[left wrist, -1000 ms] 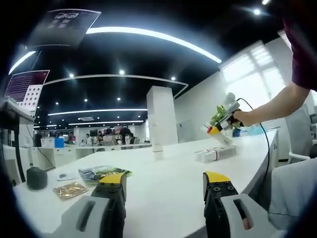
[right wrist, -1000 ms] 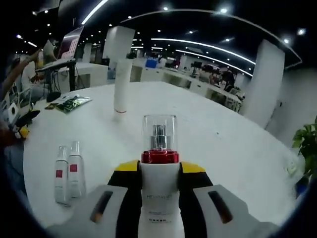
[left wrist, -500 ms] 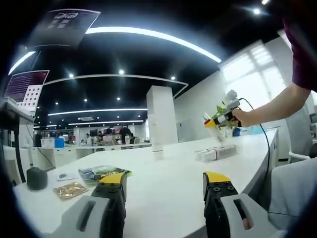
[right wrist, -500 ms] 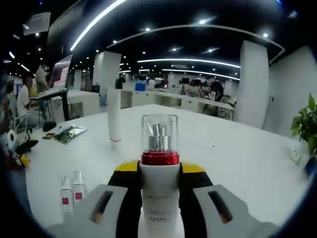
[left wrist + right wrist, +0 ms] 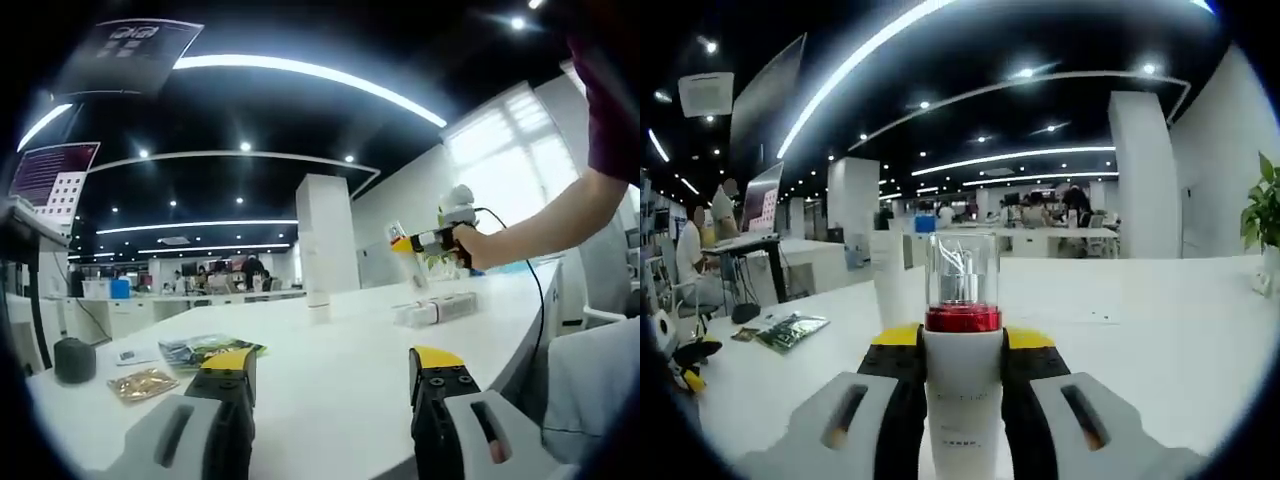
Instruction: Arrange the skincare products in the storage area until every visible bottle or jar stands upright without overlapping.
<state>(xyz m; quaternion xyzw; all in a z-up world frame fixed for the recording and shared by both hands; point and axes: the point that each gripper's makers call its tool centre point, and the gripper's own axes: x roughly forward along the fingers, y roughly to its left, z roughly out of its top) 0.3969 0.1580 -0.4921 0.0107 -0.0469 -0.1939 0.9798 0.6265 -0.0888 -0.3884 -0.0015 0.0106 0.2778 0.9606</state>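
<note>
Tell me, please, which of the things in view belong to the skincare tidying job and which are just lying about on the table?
Belonging to the job:
- pump bottle with red collar and clear cap, clamped in the right gripper
- two small bottles lying flat on the white table
- tall white tube, standing upright

Lying about:
- green packet
- gold packet
- dark round object

White pump bottle point(image 5: 962, 395), red collar, clear cap, upright. White tube point(image 5: 889, 290) upright on table. Two small bottles point(image 5: 436, 311) lying flat.
</note>
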